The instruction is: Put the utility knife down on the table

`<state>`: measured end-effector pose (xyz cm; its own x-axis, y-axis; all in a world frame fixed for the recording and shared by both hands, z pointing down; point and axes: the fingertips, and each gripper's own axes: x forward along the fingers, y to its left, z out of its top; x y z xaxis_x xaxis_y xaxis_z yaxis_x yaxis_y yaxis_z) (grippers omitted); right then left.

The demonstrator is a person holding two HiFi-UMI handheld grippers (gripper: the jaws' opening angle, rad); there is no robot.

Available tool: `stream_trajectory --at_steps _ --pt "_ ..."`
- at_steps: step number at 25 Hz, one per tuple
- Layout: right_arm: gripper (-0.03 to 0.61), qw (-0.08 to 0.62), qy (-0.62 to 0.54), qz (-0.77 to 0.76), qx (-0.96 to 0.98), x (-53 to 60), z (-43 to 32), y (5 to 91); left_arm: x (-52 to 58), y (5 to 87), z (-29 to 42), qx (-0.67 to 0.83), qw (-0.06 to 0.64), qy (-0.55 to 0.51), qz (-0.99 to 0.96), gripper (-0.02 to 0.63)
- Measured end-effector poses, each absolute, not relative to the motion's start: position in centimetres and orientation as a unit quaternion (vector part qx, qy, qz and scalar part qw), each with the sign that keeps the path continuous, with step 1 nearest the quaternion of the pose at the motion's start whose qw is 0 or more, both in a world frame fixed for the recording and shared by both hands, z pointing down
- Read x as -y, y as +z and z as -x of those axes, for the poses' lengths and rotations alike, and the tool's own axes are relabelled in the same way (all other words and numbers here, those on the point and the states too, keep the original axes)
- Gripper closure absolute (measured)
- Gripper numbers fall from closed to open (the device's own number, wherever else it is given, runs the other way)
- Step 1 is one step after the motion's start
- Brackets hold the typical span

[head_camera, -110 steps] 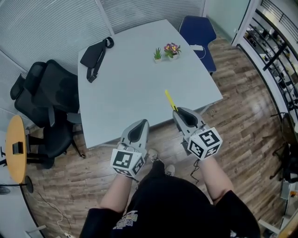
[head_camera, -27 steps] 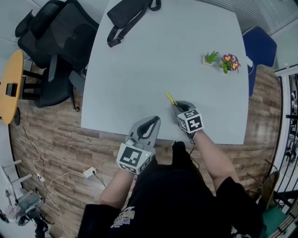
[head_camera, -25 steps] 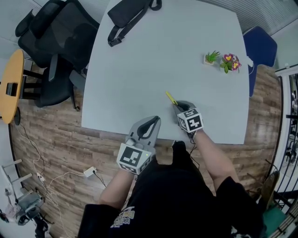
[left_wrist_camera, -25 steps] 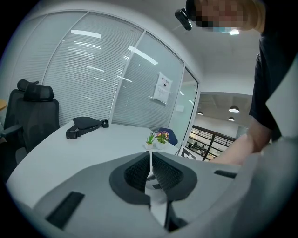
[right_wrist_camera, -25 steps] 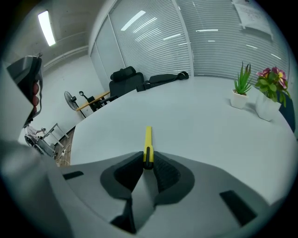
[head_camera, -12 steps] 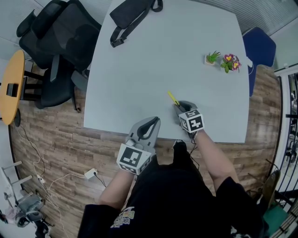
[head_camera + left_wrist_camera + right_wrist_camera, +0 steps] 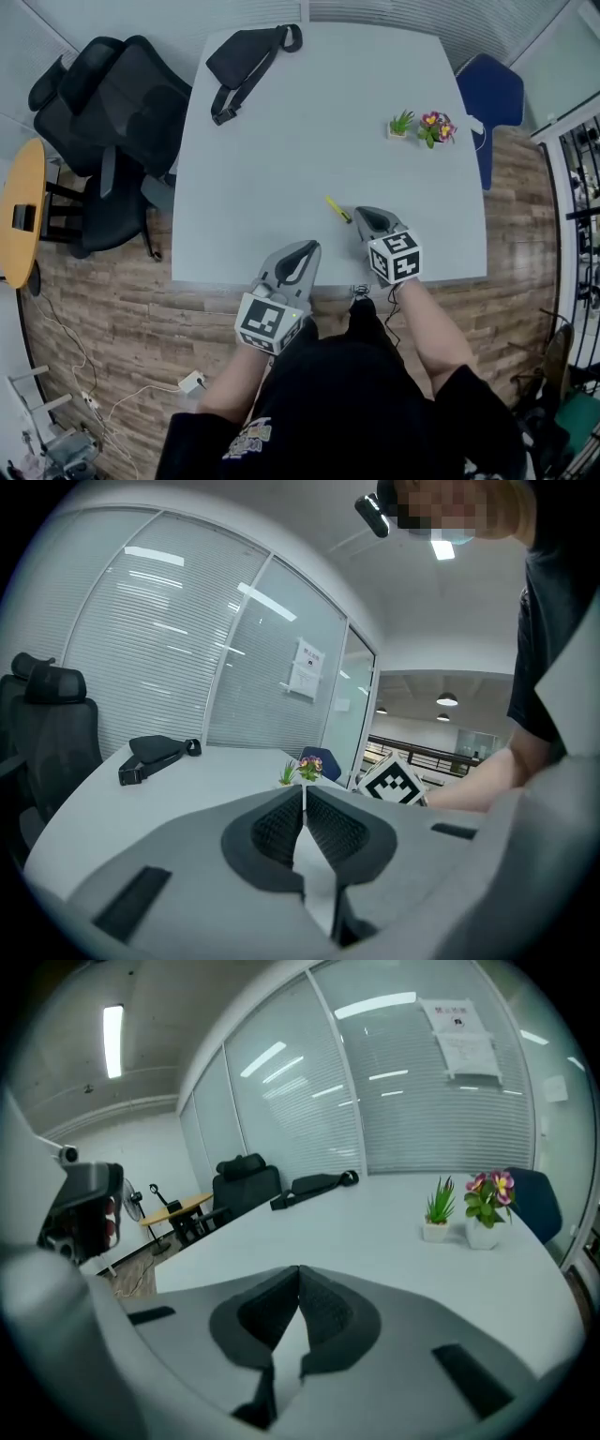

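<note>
The yellow utility knife (image 7: 337, 208) lies flat on the pale grey table (image 7: 281, 141), near its front edge. My right gripper (image 7: 361, 215) sits just to the knife's right, apart from it. Its jaws are shut with nothing between them, and the right gripper view (image 7: 299, 1269) shows no knife. My left gripper (image 7: 307, 247) hovers over the table's front edge, left of and nearer than the knife. Its jaws (image 7: 303, 794) are shut and hold nothing.
A black bag (image 7: 246, 56) lies at the table's far left. A small green plant (image 7: 401, 124) and a flower pot (image 7: 433, 127) stand at the far right. Black office chairs (image 7: 122, 103) are to the left, a blue chair (image 7: 487, 94) beyond the right corner.
The knife stuck out of the right gripper's jaws before; now it lies on the table alone, and the right gripper has drawn back to its right. The left gripper kept its place.
</note>
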<state>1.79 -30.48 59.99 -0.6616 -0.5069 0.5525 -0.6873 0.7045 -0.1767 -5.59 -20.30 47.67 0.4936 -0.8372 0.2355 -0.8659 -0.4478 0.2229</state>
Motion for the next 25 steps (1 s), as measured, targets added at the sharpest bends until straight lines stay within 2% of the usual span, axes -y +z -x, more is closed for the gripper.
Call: stream_trajectory --at_steps 9,16,25 --pt "0.575 0.111 0.112 -0.376 0.913 26.6 -2.7 47.0 19.5 43.6 5.7 0.459 0.108 0.028 -0.882 0.607" --pt "0.575 0.078 0.019 -0.391 0.917 21.1 -3.4 39.4 18.5 40.9 5.3 0.42 0.074 0.018 -0.904 0.607" --pt "0.575 0.046 0.0 -0.391 0.919 17.7 -5.5 36.0 15.9 38.9 3.6 0.426 0.059 0.013 -0.903 0.607"
